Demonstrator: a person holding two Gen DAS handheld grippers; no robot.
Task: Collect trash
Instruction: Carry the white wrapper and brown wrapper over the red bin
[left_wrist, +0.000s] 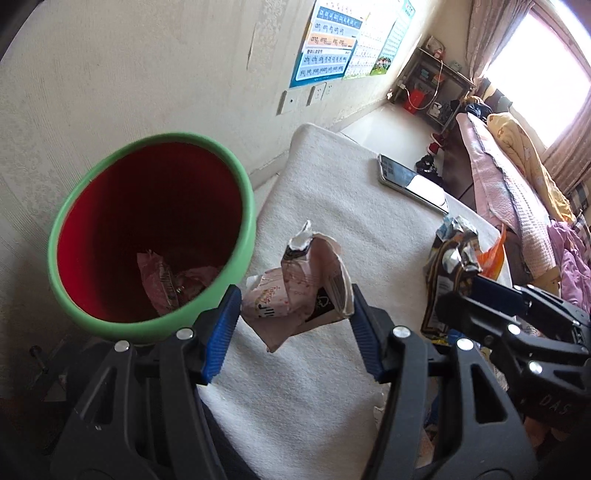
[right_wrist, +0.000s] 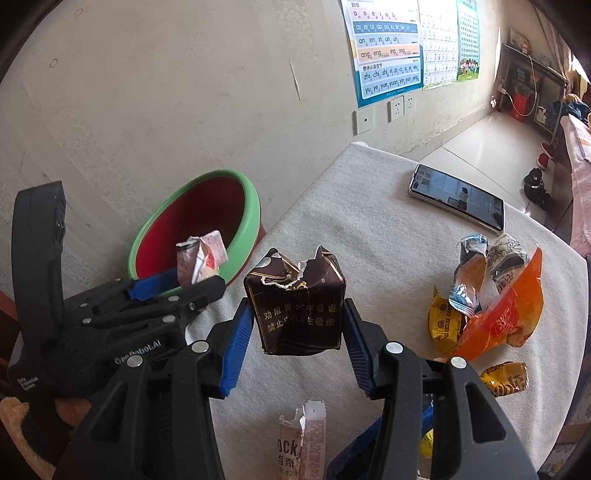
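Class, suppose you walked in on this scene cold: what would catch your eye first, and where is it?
First, the green-rimmed red bin beside the white-covered table, with pink wrappers already at its bottom. Next, each tool grips crumpled trash above the table: the left tool a pink carton, the right tool a dark brown box. More bright wrappers lie at the table's right, near a phone.

Bin (right_wrist: 207, 221) off table's (right_wrist: 369, 229) left edge, wrapper (left_wrist: 162, 284) inside | phone (right_wrist: 456, 197) at far side of table | snack wrappers (right_wrist: 487, 306) heaped at right | torn Pocky box (right_wrist: 303, 439) nearest.
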